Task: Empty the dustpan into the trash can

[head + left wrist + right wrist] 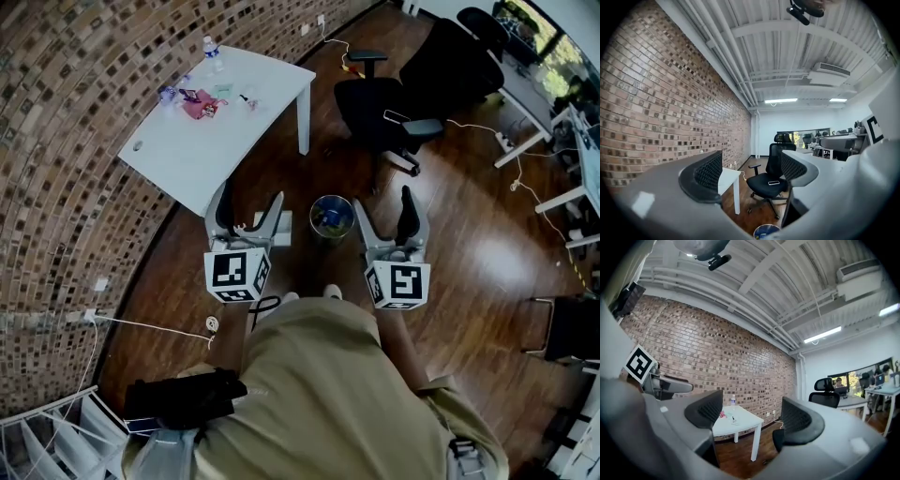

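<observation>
Left hand-held gripper (248,208) released, jaws empty. Right hand-held gripper (384,214) same. Trash can (331,217) sat on floor between them, litter inside. Neither held dustpan; white item (284,230) beside can possibly it. Emptying likely finished, not certain.

In the head view the trash can (331,217) stands on the floor just ahead of the person's shoes (309,294), with the left gripper (247,208) to its left and the right gripper (384,214) to its right. Farther off on the left, the table (216,141) sits beside the brick wall (66,141), with a bottle (214,52) and small items (197,101) at its far end. To the right of the table and beyond the trash can is an office chair (370,94) with a phone (394,116) on its seat, and desks (525,98) line the far right.
</observation>
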The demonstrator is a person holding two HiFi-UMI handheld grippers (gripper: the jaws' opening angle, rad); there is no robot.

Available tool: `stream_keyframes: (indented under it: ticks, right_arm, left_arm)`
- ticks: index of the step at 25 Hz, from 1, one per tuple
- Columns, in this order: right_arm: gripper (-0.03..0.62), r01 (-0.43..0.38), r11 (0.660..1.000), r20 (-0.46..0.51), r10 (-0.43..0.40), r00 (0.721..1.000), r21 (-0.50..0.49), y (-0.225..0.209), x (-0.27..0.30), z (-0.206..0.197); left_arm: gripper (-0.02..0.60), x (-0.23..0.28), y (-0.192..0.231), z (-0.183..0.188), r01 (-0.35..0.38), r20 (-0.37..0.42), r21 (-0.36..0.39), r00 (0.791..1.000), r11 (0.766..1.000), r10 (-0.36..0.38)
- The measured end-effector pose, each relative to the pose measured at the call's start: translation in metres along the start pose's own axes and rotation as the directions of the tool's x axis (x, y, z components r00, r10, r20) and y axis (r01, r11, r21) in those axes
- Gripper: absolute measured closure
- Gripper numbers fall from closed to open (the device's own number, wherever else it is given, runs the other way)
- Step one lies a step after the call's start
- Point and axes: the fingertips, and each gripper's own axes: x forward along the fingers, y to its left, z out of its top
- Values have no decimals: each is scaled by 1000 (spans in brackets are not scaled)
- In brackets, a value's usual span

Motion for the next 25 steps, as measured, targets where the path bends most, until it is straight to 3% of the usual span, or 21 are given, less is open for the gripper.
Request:
stream_keyframes:
  ticks: [5,14,25]
  right_arm:
    - [215,-5,1000,-37,5,999,-16,6,-1,-6]
    - [215,18,1000,-93,-17,996,16,2,-3,-24]
    - [215,32,999,-173,-31,984,6,-6,4,-44]
  left_arm:
    - [195,3,-18,-1,25,-9,-18,1000,1000,-25]
    - [214,6,-14,-18,30,-44,-68,998,997,-33]
    - [235,17,-20,-25,48,-31,-49,998,998,-49]
